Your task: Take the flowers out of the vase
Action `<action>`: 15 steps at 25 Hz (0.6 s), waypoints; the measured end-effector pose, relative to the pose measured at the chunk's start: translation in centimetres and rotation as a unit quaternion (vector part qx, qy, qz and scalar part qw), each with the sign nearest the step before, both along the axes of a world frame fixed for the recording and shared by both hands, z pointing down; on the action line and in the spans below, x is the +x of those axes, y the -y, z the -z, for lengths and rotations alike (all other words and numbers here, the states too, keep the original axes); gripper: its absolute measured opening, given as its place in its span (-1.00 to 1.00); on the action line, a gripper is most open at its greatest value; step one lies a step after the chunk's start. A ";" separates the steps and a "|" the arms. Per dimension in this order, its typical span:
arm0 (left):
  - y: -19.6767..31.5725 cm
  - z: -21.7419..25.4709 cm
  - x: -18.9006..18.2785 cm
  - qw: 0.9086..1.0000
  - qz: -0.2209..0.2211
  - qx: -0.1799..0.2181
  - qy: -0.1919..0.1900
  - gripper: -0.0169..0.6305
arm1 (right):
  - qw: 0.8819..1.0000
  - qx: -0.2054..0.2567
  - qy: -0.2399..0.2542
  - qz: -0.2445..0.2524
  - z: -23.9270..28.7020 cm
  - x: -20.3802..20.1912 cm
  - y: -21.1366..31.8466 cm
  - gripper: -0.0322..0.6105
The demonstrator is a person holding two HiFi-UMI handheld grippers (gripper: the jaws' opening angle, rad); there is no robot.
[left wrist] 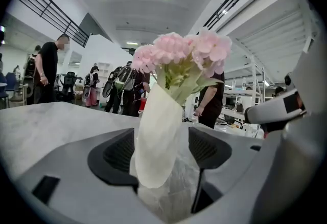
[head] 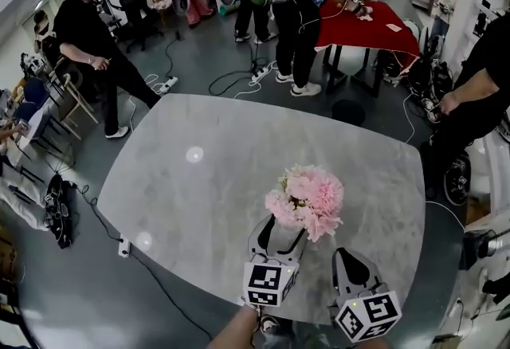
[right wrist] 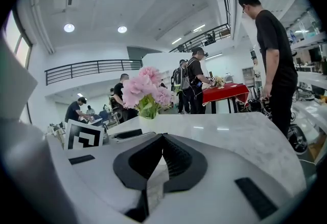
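A bunch of pink flowers (head: 307, 198) stands in a white vase (left wrist: 158, 136) on the marble table (head: 199, 156). In the head view the blooms hide most of the vase. My left gripper (head: 280, 234) is open, and the vase stands between its dark pads (left wrist: 120, 151) with a visible gap on the right side. The flower heads (left wrist: 179, 54) rise above the jaws. To the right and nearer to me, my right gripper (head: 344, 258) is shut with nothing in it. In its view the jaws (right wrist: 162, 138) meet, and the flowers (right wrist: 145, 90) stand beyond them to the left.
Several people stand past the table's far edge beside a red-covered table (head: 374, 21). One person (head: 88, 29) sits at the far left, and another (head: 478, 92) stands close to the right edge. Cables and a power strip (head: 166, 84) lie on the floor.
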State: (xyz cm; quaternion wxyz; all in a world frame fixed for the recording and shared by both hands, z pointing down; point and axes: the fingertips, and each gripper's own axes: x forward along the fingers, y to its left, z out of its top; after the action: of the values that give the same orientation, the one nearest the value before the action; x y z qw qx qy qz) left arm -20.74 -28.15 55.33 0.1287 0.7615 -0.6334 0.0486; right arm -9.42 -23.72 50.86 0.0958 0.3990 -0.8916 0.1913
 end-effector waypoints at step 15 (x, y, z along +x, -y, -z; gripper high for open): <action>1.5 -0.5 -0.1 1.000 -0.016 0.009 0.012 -0.02 | 0.996 0.029 0.026 0.077 0.2 -4.0 2.1 -0.84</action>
State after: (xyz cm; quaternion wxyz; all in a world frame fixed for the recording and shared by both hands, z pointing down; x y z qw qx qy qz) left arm -20.86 -29.69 55.84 0.1136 0.7717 -0.6234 0.0544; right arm -13.47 -25.77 50.69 0.0759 0.3271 -0.9268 0.1680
